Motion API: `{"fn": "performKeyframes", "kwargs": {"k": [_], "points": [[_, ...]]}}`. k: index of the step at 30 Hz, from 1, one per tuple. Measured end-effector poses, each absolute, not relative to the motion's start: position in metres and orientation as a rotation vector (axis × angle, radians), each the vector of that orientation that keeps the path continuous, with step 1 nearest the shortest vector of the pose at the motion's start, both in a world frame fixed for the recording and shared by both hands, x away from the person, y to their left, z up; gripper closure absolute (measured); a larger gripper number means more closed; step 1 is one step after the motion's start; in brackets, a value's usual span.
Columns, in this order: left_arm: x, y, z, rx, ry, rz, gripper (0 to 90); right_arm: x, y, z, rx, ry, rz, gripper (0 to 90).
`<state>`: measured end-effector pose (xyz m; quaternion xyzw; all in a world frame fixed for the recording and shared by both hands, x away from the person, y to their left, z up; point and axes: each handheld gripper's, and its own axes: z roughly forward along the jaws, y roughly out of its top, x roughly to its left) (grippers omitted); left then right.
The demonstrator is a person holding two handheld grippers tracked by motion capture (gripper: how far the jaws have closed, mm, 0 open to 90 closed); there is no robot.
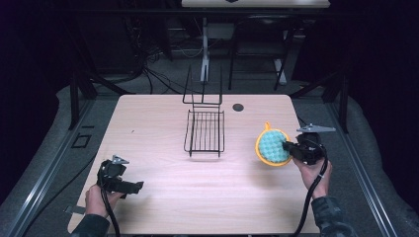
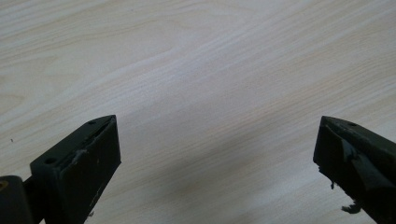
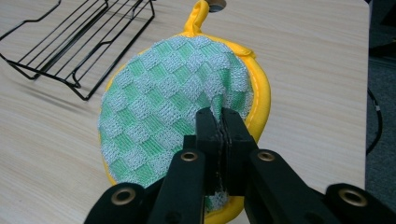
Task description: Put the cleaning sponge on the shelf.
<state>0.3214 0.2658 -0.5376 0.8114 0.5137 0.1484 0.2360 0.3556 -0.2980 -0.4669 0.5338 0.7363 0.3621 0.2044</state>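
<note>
Right gripper pinches the near edge of a round green-checked pot holder with yellow trim, held at the table's right side, tilted up on edge, its hanging loop pointing away toward the far edge. A black wire rack stands at table centre, well apart to its left, with bare wood between. Left gripper rests near the front-left corner, jaws spread wide, nothing between them.
</note>
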Motion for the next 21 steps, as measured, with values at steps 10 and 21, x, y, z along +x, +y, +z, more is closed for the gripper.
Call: {"fn": "performKeyframes", "kwargs": {"k": [10, 21], "points": [[0.322, 0.266, -0.537, 2.213, 1.394, 0.399, 0.5, 0.359, -0.29, -0.462, 1.47, 2.059, 1.061, 87.8], [0.317, 0.269, -0.537, 2.202, 1.408, 0.412, 0.5, 0.367, -0.274, -0.455, 1.434, 2.08, 1.084, 87.9]]}}
